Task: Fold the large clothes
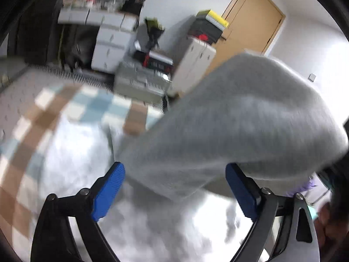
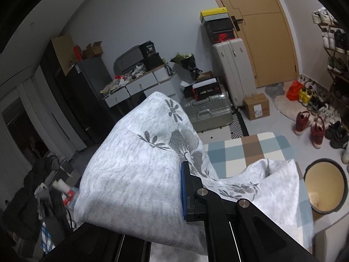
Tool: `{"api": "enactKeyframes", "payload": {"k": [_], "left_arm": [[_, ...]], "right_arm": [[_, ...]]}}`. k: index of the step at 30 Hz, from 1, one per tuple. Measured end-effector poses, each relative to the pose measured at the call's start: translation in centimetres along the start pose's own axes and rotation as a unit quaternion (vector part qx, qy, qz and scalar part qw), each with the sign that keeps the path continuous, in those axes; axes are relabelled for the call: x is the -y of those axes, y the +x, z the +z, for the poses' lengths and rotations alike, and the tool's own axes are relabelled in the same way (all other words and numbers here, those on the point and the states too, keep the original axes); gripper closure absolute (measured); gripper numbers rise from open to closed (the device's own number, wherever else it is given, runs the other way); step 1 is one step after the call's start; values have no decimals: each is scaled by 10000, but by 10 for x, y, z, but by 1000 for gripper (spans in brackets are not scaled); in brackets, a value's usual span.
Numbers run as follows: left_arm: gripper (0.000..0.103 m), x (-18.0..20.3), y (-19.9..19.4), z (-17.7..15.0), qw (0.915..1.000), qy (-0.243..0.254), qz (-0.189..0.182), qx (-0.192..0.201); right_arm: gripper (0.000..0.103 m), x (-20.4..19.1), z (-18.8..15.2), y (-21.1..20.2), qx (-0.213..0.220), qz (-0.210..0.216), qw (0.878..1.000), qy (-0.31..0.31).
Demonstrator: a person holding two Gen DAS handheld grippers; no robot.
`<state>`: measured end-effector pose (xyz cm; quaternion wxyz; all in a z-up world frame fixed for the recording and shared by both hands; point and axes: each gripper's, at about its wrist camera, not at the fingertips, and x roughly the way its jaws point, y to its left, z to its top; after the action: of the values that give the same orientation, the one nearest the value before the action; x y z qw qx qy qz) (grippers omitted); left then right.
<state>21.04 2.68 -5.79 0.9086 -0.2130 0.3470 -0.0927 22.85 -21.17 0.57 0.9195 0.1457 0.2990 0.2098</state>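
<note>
A large light-grey garment with dark flower prints [image 2: 139, 166] is lifted off a checked blanket [image 2: 240, 152]. My right gripper [image 2: 174, 192] is shut on a thick bunch of it; only the right blue pad [image 2: 183, 190] shows, the other is hidden under cloth. In the blurred left wrist view my left gripper [image 1: 174, 190] is open, its blue pads [image 1: 109, 192] wide apart. A grey sleeve-like fold [image 1: 229, 126] drapes over the right pad and crosses the gap. More of the garment [image 1: 152, 218] lies below.
Beyond the blanket stand a silver suitcase [image 2: 207, 109], a white suitcase [image 2: 231, 69], shoe boxes [image 2: 218, 26], a cardboard box [image 2: 256, 107] and a wooden door [image 2: 261, 21]. Shoes [image 2: 309, 126] and a round bin [image 2: 325, 185] are at the right. A dark cabinet [image 2: 76, 100] is at the left.
</note>
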Motion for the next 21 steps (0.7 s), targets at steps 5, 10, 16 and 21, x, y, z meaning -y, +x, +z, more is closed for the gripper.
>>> {"api": "enactKeyframes", "payload": {"k": [5, 10, 16, 21], "left_arm": [[8, 33, 16, -17, 9967, 712, 266, -273], [8, 49, 21, -21, 9887, 1176, 931, 37], [8, 48, 30, 18, 9820, 857, 1665, 241], [60, 30, -14, 30, 9795, 817, 1606, 903]], "right_arm": [[99, -4, 1, 4, -204, 80, 9997, 109], [99, -11, -1, 1, -320, -31, 9994, -109], [99, -16, -9, -5, -264, -183, 9992, -218], [99, -39, -18, -13, -125, -500, 9928, -1084]]}}
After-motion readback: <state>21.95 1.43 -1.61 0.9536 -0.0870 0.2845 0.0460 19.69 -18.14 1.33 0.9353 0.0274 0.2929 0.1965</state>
